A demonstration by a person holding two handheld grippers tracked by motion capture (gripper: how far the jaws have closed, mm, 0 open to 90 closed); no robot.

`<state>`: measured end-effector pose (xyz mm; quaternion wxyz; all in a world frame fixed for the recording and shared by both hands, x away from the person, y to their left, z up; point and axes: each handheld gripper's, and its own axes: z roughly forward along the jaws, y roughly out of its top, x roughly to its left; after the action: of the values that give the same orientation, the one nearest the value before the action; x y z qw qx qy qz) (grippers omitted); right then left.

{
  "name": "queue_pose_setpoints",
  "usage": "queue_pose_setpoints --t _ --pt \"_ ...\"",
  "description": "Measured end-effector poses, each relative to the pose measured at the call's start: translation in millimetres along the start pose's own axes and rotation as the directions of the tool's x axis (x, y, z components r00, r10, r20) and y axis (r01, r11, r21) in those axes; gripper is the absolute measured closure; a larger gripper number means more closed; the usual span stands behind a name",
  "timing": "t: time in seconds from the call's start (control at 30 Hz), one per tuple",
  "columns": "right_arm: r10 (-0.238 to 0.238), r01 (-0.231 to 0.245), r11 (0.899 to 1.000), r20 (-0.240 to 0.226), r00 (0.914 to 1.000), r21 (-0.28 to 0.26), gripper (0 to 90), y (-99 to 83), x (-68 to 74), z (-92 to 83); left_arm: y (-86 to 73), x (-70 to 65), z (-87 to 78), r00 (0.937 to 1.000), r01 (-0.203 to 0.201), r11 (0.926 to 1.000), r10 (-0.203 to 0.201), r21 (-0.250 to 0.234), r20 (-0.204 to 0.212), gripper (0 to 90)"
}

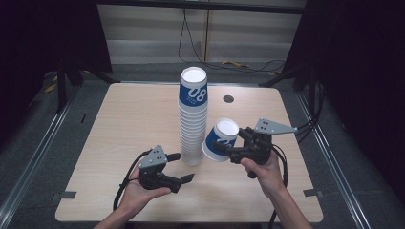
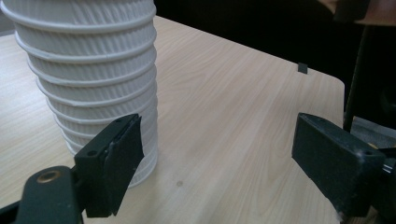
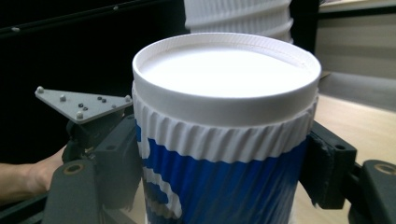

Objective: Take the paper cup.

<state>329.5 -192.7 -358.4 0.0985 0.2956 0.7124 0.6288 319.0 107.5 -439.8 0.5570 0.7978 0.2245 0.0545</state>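
Though clamped, the cup's (image 3: 224,140) base seems hidden.

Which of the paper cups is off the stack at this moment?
The single blue-and-white cup clamped in the right gripper, tilted beside the tall cup stack; every other cup sits nested there.

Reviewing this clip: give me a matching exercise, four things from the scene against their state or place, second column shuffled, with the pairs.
Things:
1. cup stack
2. single cup
3. left tongs
4. right tongs

States:
A. open, nothing between the jaws
B. tilted, clamped by its ribbed side
C. upright on the table
D. shut on a blue and white cup

Pairs: 1-C, 2-B, 3-A, 4-D
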Motion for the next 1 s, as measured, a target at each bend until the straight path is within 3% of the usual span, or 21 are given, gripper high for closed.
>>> queue_pose_setpoints --t 0.2,0.53,0.63,0.8,0.9,1.0 --pt "-0.037 0.038 0.999 -0.034 0.9987 0.039 26.2 -15.8 3.1 14.8 -4.9 -0.2 -1.1 0.9994 0.015 0.9996 -0.015 -0.023 0.031 15.6" --pt "0.004 0.005 0.997 -0.115 0.9933 0.082 26.1 -49.8 5.3 33.2 -9.3 -1.8 1.3 0.9985 0.025 0.9997 -0.025 0.0 0.049 15.7" --pt "0.009 0.001 0.996 -0.116 0.9933 0.092 26.1 -54.3 5.9 36.7 -4.5 2.3 -5.0 0.9967 0.05 0.9981 -0.048 -0.036 0.065 15.7" --pt "0.006 0.006 0.995 -0.119 0.9928 0.102 26.2 -58.4 9.1 41.0 -5.5 0.5 -3.3 0.9961 0.035 0.999 -0.033 -0.028 0.082 15.7" --pt "0.01 0.005 0.995 -0.141 0.99 0.104 26.2 -60.2 11.4 45.5 -8.0 -2.9 1.9 0.995 0.006 1.0 -0.006 -0.006 0.1 15.7" --pt "0.015 0.001 0.994 -0.155 0.9877 0.105 26.2 -61.5 12.8 49.0 -9.2 -3.1 4.2 0.9951 0.016 0.9999 -0.016 -0.006 0.097 15.7"
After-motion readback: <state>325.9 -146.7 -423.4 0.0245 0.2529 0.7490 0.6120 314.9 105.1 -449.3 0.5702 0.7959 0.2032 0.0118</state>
